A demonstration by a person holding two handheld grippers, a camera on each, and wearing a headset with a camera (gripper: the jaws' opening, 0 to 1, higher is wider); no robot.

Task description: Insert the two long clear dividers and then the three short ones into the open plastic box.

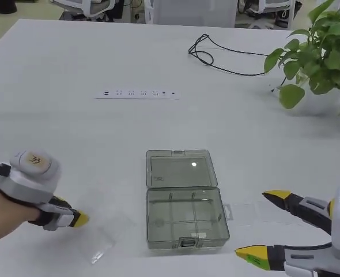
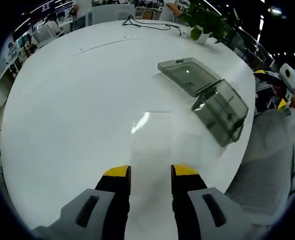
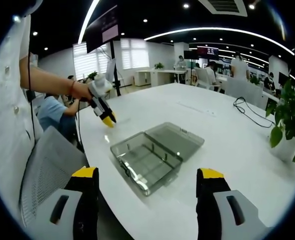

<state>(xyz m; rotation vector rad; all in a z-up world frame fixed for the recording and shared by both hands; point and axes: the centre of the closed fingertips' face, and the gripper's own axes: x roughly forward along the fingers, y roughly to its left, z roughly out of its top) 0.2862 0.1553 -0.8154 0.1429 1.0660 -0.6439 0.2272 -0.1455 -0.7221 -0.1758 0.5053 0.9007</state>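
Your left gripper [image 2: 151, 172] holds its jaws narrowly parted on nothing. One clear divider [image 2: 152, 131] lies flat on the table [image 2: 77, 110] just ahead, its long axis running straight away from them. Your right gripper [image 3: 148, 173] is spread wide and empty, facing the one open box [image 3: 146, 161], whose lid [image 3: 180, 136] is laid back. A second clear piece [image 1: 248, 213] lies just right of the box.

no legible text, no readable labels
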